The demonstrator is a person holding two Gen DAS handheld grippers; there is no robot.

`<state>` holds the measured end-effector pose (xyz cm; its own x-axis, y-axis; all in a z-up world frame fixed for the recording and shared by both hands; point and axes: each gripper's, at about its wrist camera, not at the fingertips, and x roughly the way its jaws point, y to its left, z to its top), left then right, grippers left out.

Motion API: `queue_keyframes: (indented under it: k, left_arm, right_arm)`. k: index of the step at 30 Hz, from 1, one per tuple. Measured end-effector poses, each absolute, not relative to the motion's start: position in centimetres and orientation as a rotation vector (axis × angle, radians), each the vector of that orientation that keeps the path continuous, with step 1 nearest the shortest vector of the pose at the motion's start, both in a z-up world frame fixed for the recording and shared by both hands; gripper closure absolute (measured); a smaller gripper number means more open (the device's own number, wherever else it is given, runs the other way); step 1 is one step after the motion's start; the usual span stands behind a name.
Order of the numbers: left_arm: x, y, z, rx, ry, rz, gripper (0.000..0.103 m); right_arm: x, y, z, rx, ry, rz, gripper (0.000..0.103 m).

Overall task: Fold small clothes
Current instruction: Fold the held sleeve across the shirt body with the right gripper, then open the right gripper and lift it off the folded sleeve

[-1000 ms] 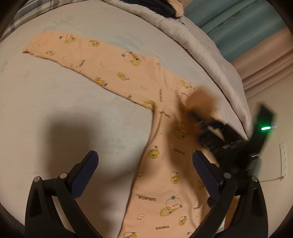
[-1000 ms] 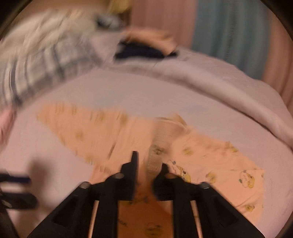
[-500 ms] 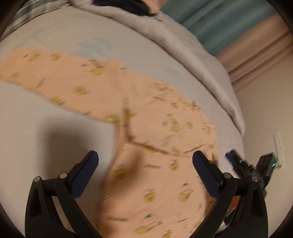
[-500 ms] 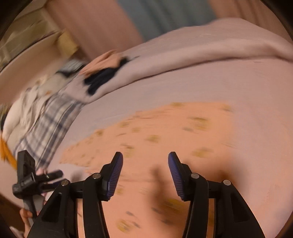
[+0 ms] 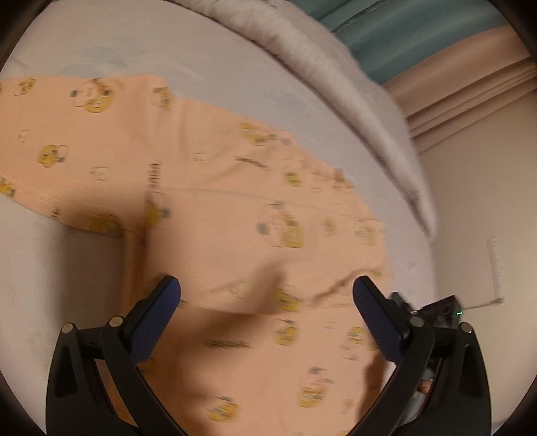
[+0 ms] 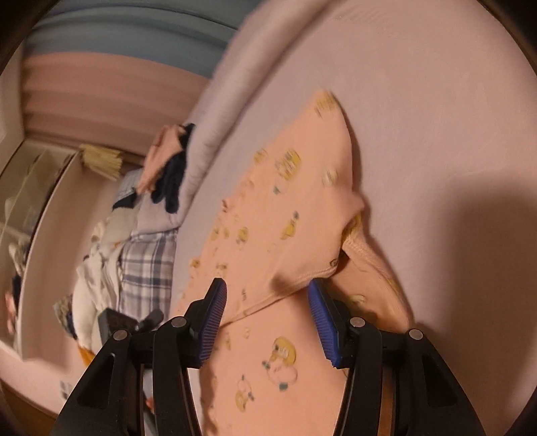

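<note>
Both claws spread wide, nothing gripped: left gripper (image 5: 266,295) and right gripper (image 6: 266,303) each hover low over the peach pyjama bottoms (image 5: 255,234), which lie flat on the bed sheet (image 5: 235,60). One part of the garment is already laid over the rest; its hemmed edge (image 6: 302,285) crosses right between the right claw's pads, and the same fold line runs between the left claw's pads too. Key relation for the next move, as we read it: the garment's long axis runs away from the right claw toward the far edge of the bed, and sideways across the left claw's view, with one leg (image 5: 50,144) trailing off to the left. So the right claw looks nearer the doubled edge, the left nearer the free leg; which one takes the next pinch we can't tell. Motion blur on both views, so fine creases are unreadable. Surface is a soft pale sheet, smooth, with a rumpled duvet (image 5: 335,67) along the far edge. Other clothes (image 6: 171,174) and plaid fabric (image 6: 147,268) sit piled near the bed's far corner. Room beyond: teal curtain (image 5: 386,30), beige wall (image 5: 470,184).
</note>
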<state>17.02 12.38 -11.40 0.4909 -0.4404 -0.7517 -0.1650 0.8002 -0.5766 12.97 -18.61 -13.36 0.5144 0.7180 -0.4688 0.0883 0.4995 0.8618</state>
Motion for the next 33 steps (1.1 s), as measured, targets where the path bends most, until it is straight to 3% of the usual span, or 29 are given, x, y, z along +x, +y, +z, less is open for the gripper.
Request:
queue_keyframes:
  k: [10, 23, 33]
  left_arm:
    - [17.1, 12.2, -13.1, -0.552, 1.100, -0.118, 0.001]
    - [16.2, 13.2, -11.9, -0.540, 1.106, -0.122, 0.001]
    - [8.6, 17.8, -9.8, -0.612, 1.011, -0.014, 0.001]
  right_arm:
    - [10.0, -24.9, -11.7, 1.139, 0.703, 0.179, 0.051]
    - [9.0, -23.1, -10.3, 0.957, 0.902, 0.204, 0.045]
    - [6.2, -19.3, -8.8, 0.784, 0.917, 0.227, 0.045]
